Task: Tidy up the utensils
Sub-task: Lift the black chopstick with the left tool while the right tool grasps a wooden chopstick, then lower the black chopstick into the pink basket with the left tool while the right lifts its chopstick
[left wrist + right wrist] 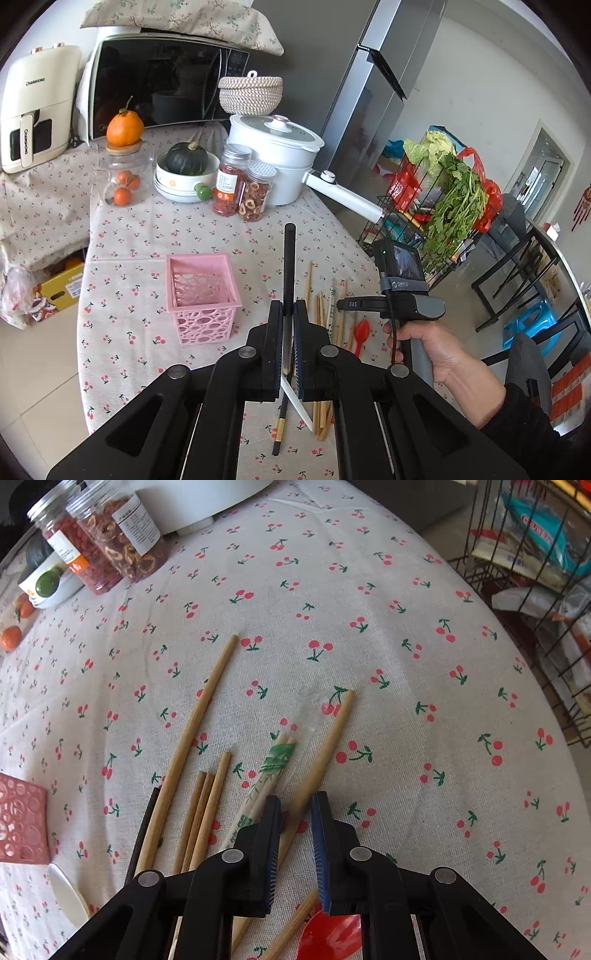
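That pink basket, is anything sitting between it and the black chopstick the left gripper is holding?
Nothing visible blocks the way. The left gripper is shut on the black chopstick, and the pink basket stands just to its left, open side up, with only bare cherry-print tablecloth between them. The jars and pot sit farther back.

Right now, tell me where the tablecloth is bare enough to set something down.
Bare cloth lies between the pink basket and the jars, and right of the wooden chopsticks toward the table edge. It is crowded around the red spoon and by the white pot.
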`<state>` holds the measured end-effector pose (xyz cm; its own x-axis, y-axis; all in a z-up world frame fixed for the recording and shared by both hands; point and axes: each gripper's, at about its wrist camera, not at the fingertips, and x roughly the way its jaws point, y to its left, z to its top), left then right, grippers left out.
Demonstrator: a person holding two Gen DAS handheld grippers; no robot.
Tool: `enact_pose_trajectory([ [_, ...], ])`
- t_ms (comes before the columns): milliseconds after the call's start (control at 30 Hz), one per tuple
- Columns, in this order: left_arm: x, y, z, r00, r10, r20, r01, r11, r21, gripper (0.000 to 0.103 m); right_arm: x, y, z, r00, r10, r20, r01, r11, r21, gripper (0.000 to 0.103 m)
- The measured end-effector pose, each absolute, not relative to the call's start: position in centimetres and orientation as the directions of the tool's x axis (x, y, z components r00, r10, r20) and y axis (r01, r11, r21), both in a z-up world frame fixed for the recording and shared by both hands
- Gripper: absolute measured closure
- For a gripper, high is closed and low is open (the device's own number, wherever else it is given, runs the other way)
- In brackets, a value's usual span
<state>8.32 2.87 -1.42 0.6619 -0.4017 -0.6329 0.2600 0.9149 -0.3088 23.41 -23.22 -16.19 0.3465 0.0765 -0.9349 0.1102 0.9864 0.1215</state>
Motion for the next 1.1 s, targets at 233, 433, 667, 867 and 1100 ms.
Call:
enact_pose_trajectory([
  [233,7.6,2.5,-0.7,0.683,-0.384,-0.622,0.262,0.923,-0.282,0.098,21.9,-25.7,-15.1,0.375,0.246,-0.894,0.157,0.933,0.323,0.097],
  [433,6.8,2.8,0.6,0.704,-0.384,-0.597,0.256,0.922,-0.291,0.098,18.8,-25.9,-10.1,0.496,0.309,-0.812,0.09,0.911,0.402,0.097],
  [667,5.1,2.9,3.2,0.765,-0.358,-0.536,0.254,0.932,-0.26,0.098,15.0,-25.0,-4.6,0.623,0.326,-0.711,-0.003,0.91,0.414,0.097],
  [867,4.5,4.3,5.1,0.819,-0.329,-0.47,0.223,0.937,-0.268,0.098,12.7,-24.3,-0.3,0.757,0.276,-0.592,-0.069,0.935,0.348,0.097],
  [1100,4.9,5.9,7.2,0.897,-0.222,-0.381,0.148,0.965,-0.215,0.098,12.4,-23.6,2.2,0.793,0.326,-0.515,-0.123,0.913,0.388,0.097],
])
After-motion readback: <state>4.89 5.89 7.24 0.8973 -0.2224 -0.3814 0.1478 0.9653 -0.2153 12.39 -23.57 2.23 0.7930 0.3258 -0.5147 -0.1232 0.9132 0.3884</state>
